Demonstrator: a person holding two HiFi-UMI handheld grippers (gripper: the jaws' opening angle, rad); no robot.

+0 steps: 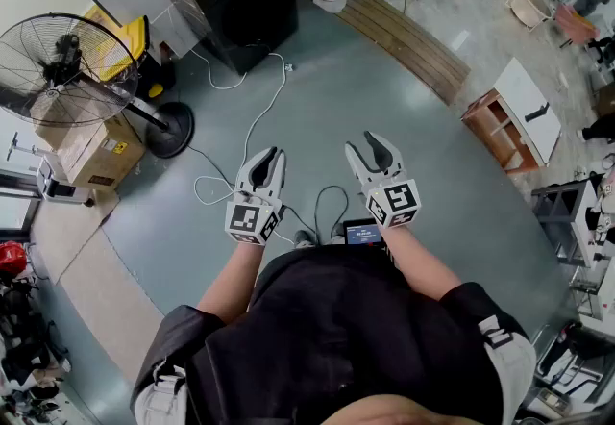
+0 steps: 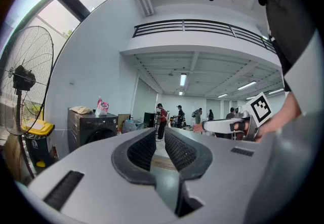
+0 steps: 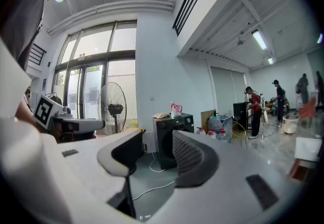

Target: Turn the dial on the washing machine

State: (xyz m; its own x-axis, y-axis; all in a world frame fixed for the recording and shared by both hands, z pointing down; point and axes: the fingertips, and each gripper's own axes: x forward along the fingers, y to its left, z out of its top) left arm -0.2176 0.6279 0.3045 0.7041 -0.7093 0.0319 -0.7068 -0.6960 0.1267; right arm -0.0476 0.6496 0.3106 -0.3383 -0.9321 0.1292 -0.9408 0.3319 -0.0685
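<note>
Machine: dark grey, box-shaped front-loading washing machine [image 1: 245, 5], standing by the wall at the far side of the grey floor, well apart from both grippers.
Dial: too small to make out in any view; probably on the front panel near the top.
Left gripper [image 1: 270, 156]: grey two-jaw tool held level, jaws only narrowly parted, nothing between them.
Right gripper [image 1: 369, 141]: matching grey tool, jaws spread wider, empty.
Handling: likely a rigid round plastic knob, turning in clicks against mild resistance; smooth rim liable to slip; heavy cabinet unlikely to shift under the twist.
Hold: best with the pads on opposite sides of the knob's rim, squarely on, then a roll of the wrist.
Head view only: thin white cable [image 1: 259, 115] trailing over the floor between person and machine; machine's top from above.
Left gripper view only: machine off to the left, its round door showing.
Right gripper view only: machine's dark front framed just behind the open jaws, small pink pouch [image 3: 176, 108] on top.
</note>
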